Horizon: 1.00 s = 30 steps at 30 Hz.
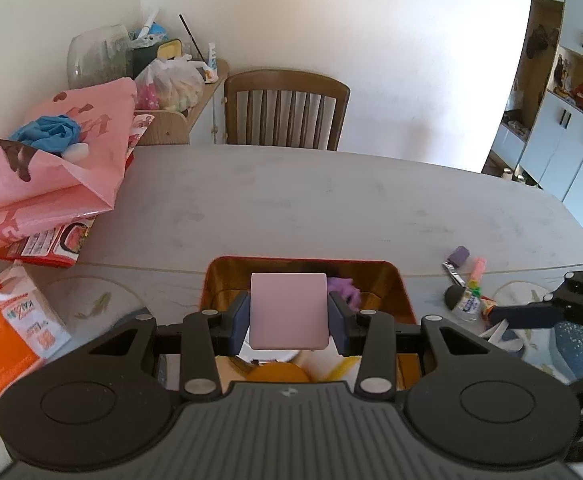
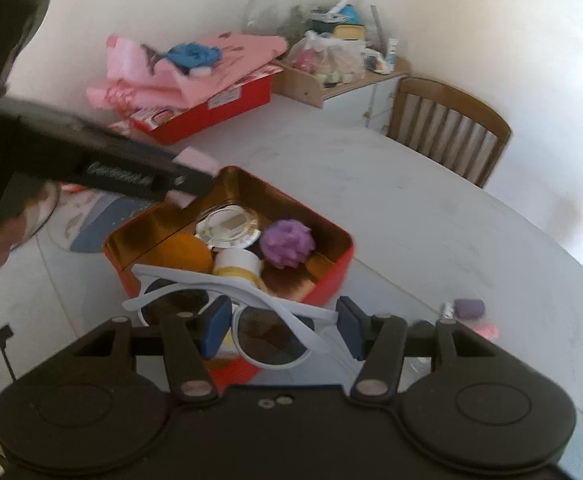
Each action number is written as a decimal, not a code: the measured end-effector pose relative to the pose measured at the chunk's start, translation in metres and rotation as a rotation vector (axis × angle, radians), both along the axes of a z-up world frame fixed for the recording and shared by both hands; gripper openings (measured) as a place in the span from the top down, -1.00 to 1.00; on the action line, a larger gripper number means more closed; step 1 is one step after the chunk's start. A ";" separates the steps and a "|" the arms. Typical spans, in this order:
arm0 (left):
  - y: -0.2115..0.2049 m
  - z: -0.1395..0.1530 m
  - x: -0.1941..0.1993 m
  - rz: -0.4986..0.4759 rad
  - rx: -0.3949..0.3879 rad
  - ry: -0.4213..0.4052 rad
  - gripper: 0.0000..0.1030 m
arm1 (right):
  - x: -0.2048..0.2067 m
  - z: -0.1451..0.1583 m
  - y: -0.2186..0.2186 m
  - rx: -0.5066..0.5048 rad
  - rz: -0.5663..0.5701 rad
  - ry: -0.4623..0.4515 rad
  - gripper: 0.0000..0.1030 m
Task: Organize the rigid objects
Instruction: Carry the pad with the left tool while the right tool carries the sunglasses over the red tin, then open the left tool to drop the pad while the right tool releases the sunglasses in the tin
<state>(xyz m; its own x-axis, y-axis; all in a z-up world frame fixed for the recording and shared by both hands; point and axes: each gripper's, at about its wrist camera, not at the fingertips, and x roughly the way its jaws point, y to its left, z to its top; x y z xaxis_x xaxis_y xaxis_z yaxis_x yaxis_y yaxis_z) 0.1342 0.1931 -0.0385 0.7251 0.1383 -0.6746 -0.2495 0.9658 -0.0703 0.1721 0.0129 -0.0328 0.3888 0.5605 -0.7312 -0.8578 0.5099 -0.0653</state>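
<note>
My left gripper (image 1: 289, 318) is shut on a flat pink square block (image 1: 288, 310) and holds it over the red tin box (image 1: 405, 292) with a gold inside. In the right wrist view the left gripper (image 2: 193, 178) shows above the tin's far left corner with the pink block (image 2: 197, 159). The tin (image 2: 331, 276) holds a purple pom-pom (image 2: 287, 242), a round metal lid (image 2: 227, 226), an orange ball (image 2: 185, 252) and a white and yellow jar (image 2: 237, 266). My right gripper (image 2: 283, 330) has white sunglasses (image 2: 267, 334) between its fingers at the tin's near edge; the lens does not clearly touch both pads.
A purple cap (image 1: 460, 255), a pink marker (image 1: 476, 270) and small items lie right of the tin. A pink bag (image 1: 47, 168) on a red box sits at the left, an orange packet (image 1: 7, 340) nearer. A wooden chair (image 1: 285, 110) stands behind the table (image 1: 291, 200).
</note>
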 end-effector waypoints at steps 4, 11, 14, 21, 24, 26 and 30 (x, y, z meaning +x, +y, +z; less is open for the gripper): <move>0.013 -0.008 0.012 -0.025 -0.012 0.021 0.22 | -0.002 -0.008 0.024 -0.041 0.033 -0.035 -0.10; 0.025 -0.027 0.031 -0.065 -0.030 0.065 0.22 | -0.004 -0.019 0.053 -0.076 0.085 -0.056 -0.10; 0.027 -0.034 0.039 -0.084 -0.032 0.078 0.22 | -0.004 -0.024 0.061 -0.089 0.119 -0.059 -0.10; 0.031 -0.049 0.054 -0.102 -0.044 0.109 0.22 | 0.003 -0.029 0.066 -0.098 0.166 -0.036 -0.10; 0.033 -0.057 0.059 -0.100 -0.045 0.127 0.22 | 0.005 -0.031 0.069 -0.094 0.167 -0.022 -0.10; 0.035 -0.061 0.061 -0.098 -0.050 0.135 0.21 | 0.006 -0.033 0.069 -0.091 0.163 -0.018 -0.10; 0.034 -0.066 0.066 -0.103 -0.049 0.148 0.21 | 0.010 -0.037 0.068 -0.088 0.156 -0.006 -0.12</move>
<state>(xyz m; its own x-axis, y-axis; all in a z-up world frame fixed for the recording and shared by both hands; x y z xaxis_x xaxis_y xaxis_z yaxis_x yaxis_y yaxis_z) 0.2004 0.2272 -0.1045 0.6265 0.0325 -0.7788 -0.1603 0.9831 -0.0880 0.1818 0.0807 -0.0698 0.3064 0.5486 -0.7779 -0.9255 0.3628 -0.1086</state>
